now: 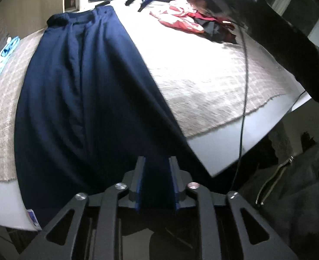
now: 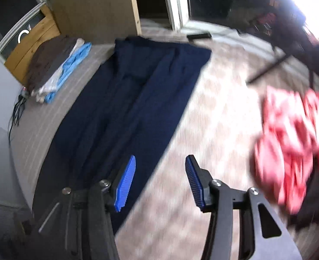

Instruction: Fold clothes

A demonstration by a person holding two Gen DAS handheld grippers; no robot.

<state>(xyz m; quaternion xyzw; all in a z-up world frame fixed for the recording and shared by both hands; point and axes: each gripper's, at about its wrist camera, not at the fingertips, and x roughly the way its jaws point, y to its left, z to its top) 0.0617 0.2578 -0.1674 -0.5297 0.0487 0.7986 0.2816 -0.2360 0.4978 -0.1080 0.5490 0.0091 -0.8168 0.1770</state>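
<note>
Left gripper (image 1: 156, 162) points down over blue pants (image 1: 83, 97), pinching cloth. Right gripper (image 2: 160, 162) tilted down above bed (image 2: 213, 119), jaws apart, holding nothing.

A pair of navy blue trousers (image 1: 83, 82) lies spread flat and lengthwise on a pale checked blanket (image 1: 202, 80) covering the bed. The waistband is at the far end, the legs side by side, running toward the near edge, where the hems hang over. Soft creases run along the fabric. To the right, well apart, sits a crumpled heap of red-and-white garments (image 2: 289, 143). To the left, a folded stack with a light blue piece (image 2: 72, 67) rests near the waistband end.
</note>
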